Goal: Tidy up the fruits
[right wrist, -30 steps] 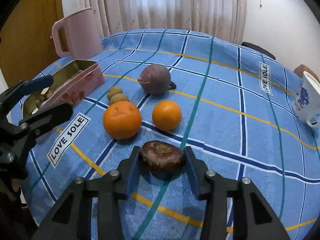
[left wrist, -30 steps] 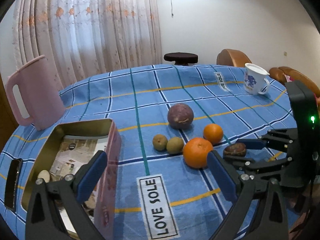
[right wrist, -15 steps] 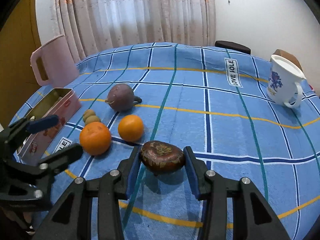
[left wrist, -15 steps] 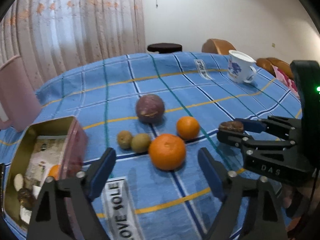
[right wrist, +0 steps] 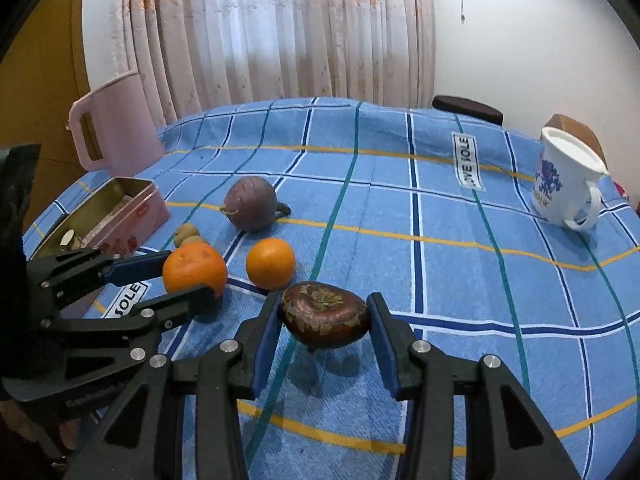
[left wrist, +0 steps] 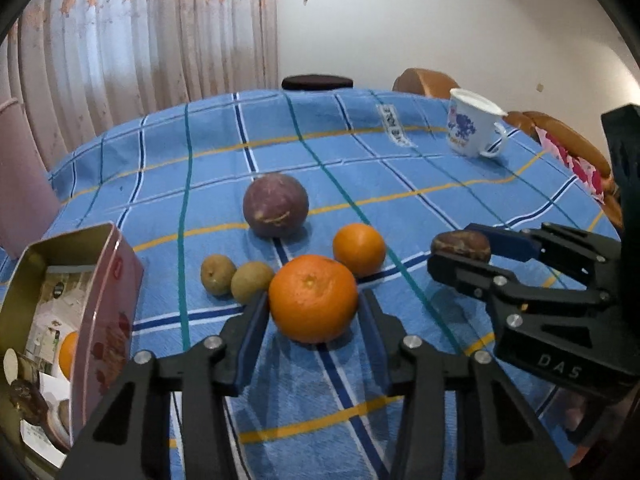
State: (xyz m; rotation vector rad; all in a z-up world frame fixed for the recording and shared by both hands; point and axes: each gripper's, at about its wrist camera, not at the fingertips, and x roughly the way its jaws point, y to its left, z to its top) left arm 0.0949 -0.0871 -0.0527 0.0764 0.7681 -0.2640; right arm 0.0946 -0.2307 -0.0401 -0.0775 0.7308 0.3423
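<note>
So the big orange (left wrist: 313, 298) sits on the blue checked tablecloth (left wrist: 400, 168) near the front edge, and the left gripper (left wrist: 312, 320) has it bracketed. Its jaws have just been closing in with the orange between them, and the blue pads look right up against the peel on both sides, though from here I honestly can't swear they're pressing yet. It makes sense to come at it low and from the near side, since that's its widest, cleanest line with nothing in the way.

The orange itself is bright, round, a bit dimpled, and easily the largest citrus on the table. A smaller orange (left wrist: 359, 249) sits just behind it to the right, two little brownish kiwis (left wrist: 236, 280) are just to its left, and a dull purple round fruit (left wrist: 275, 205) is farther back.

Over on the right, the right gripper (right wrist: 325, 322) is clamped on a dark brown, glossy, flattish fruit (right wrist: 324, 316), some kind of chestnutty-looking thing, held clear of the cloth with its shadow underneath.

The pink tin box (left wrist: 100, 280) at the near left already has an orange and a few bits in it, so I'd guess that's where everything's headed. A white mug with a blue print (left wrist: 472, 128) is far right, and a pink jug (right wrist: 110, 128) is far left by the curtain.
</note>
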